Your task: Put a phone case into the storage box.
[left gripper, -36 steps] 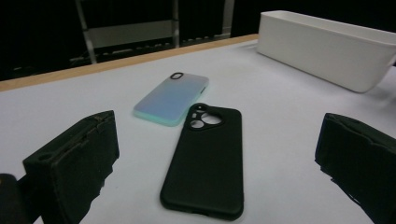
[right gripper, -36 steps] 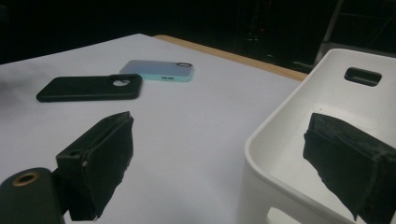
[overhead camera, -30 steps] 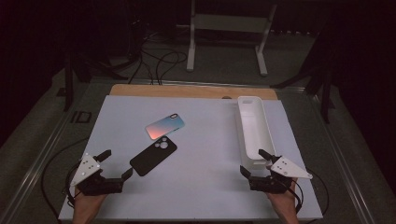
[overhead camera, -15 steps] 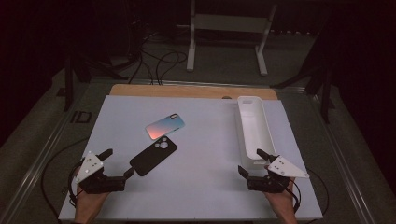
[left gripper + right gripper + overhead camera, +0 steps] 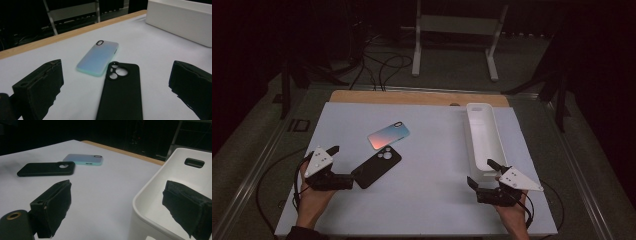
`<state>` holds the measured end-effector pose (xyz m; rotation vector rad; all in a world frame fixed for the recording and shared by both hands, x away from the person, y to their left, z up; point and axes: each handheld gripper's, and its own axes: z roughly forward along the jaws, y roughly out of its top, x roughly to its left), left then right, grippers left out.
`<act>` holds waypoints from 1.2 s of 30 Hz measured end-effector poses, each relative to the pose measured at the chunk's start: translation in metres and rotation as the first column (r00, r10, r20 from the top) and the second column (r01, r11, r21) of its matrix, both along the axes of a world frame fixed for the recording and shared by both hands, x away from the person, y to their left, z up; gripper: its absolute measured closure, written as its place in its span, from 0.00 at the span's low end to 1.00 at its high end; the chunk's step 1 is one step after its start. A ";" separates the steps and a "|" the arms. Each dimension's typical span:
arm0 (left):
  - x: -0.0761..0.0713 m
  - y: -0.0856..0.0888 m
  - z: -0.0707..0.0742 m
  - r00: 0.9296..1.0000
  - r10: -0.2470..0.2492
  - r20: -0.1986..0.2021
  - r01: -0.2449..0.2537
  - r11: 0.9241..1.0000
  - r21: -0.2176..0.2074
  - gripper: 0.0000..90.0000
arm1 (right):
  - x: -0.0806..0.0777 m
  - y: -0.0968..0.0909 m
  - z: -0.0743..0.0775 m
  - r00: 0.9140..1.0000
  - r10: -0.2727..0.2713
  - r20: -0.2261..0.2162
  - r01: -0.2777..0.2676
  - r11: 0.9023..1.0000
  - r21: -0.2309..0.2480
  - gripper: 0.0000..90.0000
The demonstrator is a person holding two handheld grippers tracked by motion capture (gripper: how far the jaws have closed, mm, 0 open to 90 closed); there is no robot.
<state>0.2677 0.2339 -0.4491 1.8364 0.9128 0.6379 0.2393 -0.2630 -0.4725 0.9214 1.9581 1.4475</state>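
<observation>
A black phone case (image 5: 377, 166) (image 5: 120, 92) lies camera-holes up on the white table mat. Its top corner touches or overlaps a pink-to-teal phone case (image 5: 388, 135) (image 5: 98, 58) lying just beyond it. My left gripper (image 5: 343, 165) (image 5: 115, 82) is open at the black case's near left end, with the case lying between its jaws in the left gripper view. My right gripper (image 5: 479, 172) (image 5: 120, 202) is open with nothing in it, at the near end of the long white tray (image 5: 484, 137) (image 5: 160, 195). The right gripper view shows both cases (image 5: 46, 168) (image 5: 83, 159) farther off.
The tray (image 5: 180, 21) runs along the mat's right side and looks empty. A wooden strip (image 5: 412, 97) borders the table's far edge. Beyond it, a white stand's legs (image 5: 454, 45) and cables are on the dark floor. Bare mat (image 5: 432, 170) separates the two grippers.
My left gripper has moved forward and a little right, up to the black case. The right gripper has barely shifted left. Both cases and the tray are where they were.
</observation>
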 end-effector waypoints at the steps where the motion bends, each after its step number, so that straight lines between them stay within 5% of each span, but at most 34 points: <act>1: 0.003 -0.001 0.001 1.000 -0.004 0.003 0.004 1.000 0.003 0.00 | 0.000 0.000 0.000 1.000 0.001 -0.002 -0.001 1.000 0.000 0.09; 23: 0.066 -0.017 -0.009 0.997 -0.040 -0.059 0.042 0.998 0.040 0.00 | 0.001 0.001 -0.001 1.000 0.004 -0.008 -0.004 1.000 -0.005 0.09; 36: 0.106 -0.022 -0.019 0.994 -0.011 -0.110 0.017 0.998 0.053 0.00 | 0.001 0.002 -0.002 1.000 0.007 -0.012 -0.007 1.000 -0.010 0.09</act>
